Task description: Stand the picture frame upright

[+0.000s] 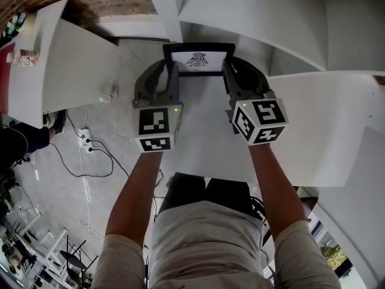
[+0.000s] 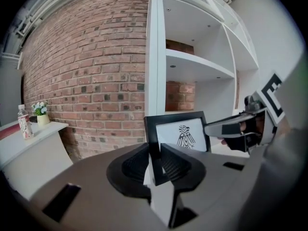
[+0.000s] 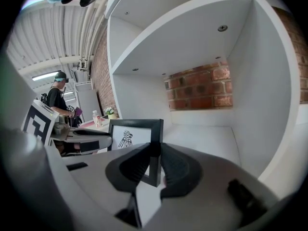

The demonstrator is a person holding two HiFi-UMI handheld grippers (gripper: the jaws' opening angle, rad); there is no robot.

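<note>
White shelving [image 2: 192, 64] stands against a red brick wall [image 2: 86, 81]. Far left of the black-edged picture frame with its white bird print [image 2: 180, 134] I count one plastic bottle [image 2: 24, 121] and one small potted flower [image 2: 41, 113]. My left claw [image 2: 156, 165] pinches the frame's left edge and my right claw [image 3: 154, 163] its right edge: one frame, two claws, both clamped. The frame is upright at the shelf board [image 1: 201, 113], so I judge this the setting-down step. Next I must seat its base squarely, then release gently.

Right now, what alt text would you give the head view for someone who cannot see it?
Seen from above, a person's left gripper and right gripper clamp their jaws on opposite edges of a black picture frame with a bird emblem, at a white shelf.
</note>
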